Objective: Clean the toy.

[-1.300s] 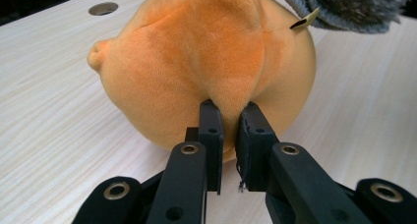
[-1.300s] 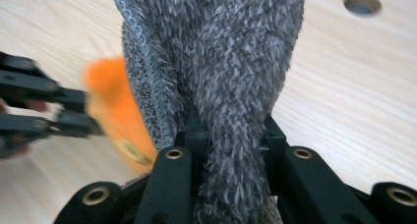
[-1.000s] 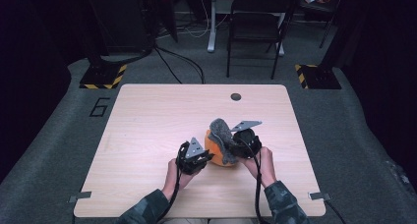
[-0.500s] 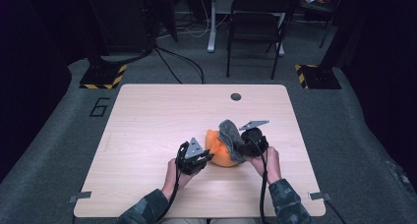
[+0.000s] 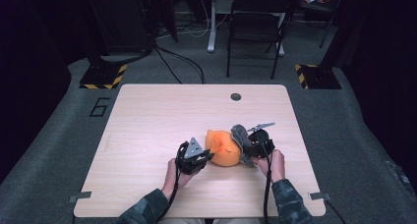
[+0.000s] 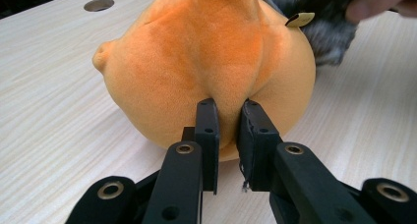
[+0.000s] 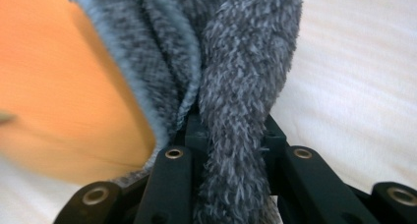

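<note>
Pulling of a grey fuzzy cover off an orange plush toy, mid-step at lower centre of the high view.

Left gripper has its fingers narrowed on a pinch of the orange plush toy, pinning it on the surface; right gripper clamps the grey fuzzy cover. Next, I judge, the cover must be drawn away while the toy stays anchored. A small tan tag is unreadable; a "6" marks the floor.

A pale wooden table fills the middle of the frame. An orange plush toy rests right of its centre. A round hole sits near its upper edge.
</note>
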Motion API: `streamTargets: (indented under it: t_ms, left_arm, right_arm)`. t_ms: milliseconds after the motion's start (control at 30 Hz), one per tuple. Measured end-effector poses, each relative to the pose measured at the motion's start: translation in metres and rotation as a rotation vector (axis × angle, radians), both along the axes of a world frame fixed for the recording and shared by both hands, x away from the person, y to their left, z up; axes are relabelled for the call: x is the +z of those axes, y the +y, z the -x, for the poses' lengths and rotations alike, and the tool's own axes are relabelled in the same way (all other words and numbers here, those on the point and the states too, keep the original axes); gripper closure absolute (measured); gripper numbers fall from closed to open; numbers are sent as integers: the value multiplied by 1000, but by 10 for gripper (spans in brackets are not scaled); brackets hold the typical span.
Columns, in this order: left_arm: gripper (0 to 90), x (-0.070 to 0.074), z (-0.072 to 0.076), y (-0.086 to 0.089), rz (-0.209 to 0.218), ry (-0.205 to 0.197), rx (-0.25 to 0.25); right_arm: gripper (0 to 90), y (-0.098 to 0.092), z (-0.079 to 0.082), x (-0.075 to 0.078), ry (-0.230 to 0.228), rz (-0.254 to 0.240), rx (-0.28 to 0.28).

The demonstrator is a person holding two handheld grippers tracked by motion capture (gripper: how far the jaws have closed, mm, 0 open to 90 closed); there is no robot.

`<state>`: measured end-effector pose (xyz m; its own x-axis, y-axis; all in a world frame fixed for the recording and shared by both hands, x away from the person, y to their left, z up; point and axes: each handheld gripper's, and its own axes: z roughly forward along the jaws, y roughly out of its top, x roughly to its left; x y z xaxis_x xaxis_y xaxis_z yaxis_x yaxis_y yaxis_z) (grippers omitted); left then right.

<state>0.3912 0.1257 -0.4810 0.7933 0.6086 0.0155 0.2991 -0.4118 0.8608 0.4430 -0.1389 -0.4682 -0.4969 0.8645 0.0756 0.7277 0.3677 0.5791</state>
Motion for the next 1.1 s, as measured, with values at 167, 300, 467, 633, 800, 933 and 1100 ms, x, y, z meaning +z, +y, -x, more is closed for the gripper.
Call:
streamTargets:
  t_ms: [167, 300, 467, 633, 800, 933, 1100]
  left_arm:
    - [795, 0, -1, 1, 11, 4, 12]
    - [795, -1, -3, 4, 17, 12, 14]
    - [795, -1, -3, 5, 20, 15, 17]
    - [795, -1, -3, 5, 17, 12, 12]
    - [795, 0, -1, 3, 13, 4, 14]
    - [795, 0, 0, 3, 8, 1, 9]
    - [795, -2, 0, 4, 6, 5, 12]
  right_arm:
    - [739, 0, -8, -24, 57, 97, -29]
    - [738, 2, -6, -17, 38, 119, -33]
    - [739, -4, -2, 5, -20, 93, -39]
    - [738, -2, 11, 45, -125, -23, -8]
    - [739, 18, 26, 71, -191, -80, 71]
    - [738, 42, 33, 72, -215, -61, 152]
    - [737, 52, 29, 55, -189, 5, 152]
